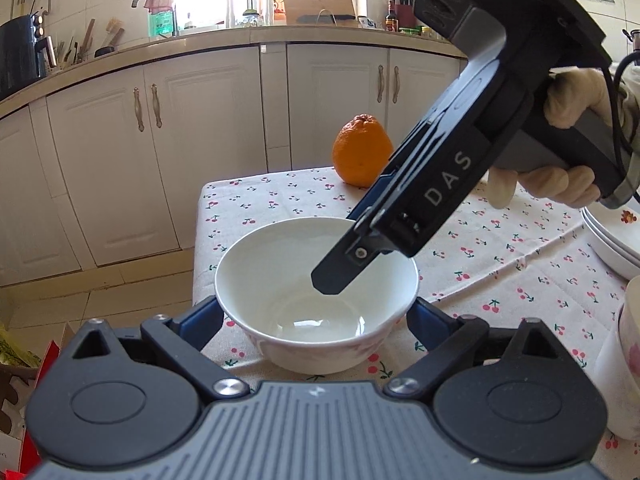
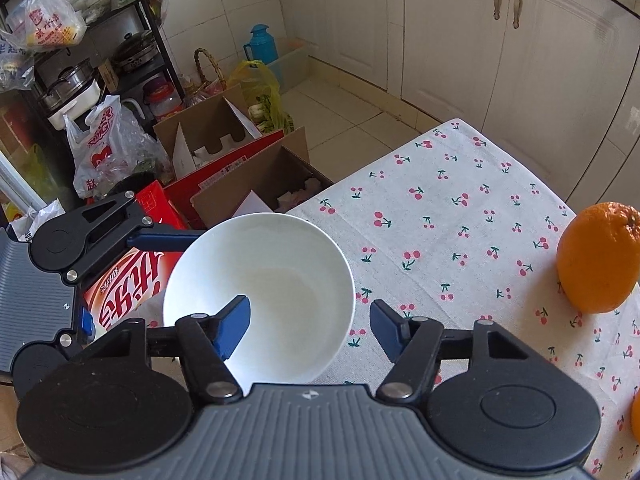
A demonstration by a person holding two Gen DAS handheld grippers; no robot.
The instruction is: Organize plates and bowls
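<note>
Bowl [image 1: 316,292] grab underway: left hand-held gripper [image 1: 316,320] spread around it, right hand-held gripper [image 2: 310,328] apart astride rim; next, probably squeeze & lift.

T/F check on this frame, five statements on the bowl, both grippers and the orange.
1. The white bowl is empty. True.
2. The right gripper has one finger inside the bowl and one outside its rim. True.
3. The left gripper is shut flat on the tablecloth, away from the bowl. False: its jaws are open, with a finger on either side of the bowl.
4. The orange sits inside the bowl. False: it rests on the tablecloth, beyond the bowl near the far table edge.
5. The tablecloth has a cherry print. True.
</note>
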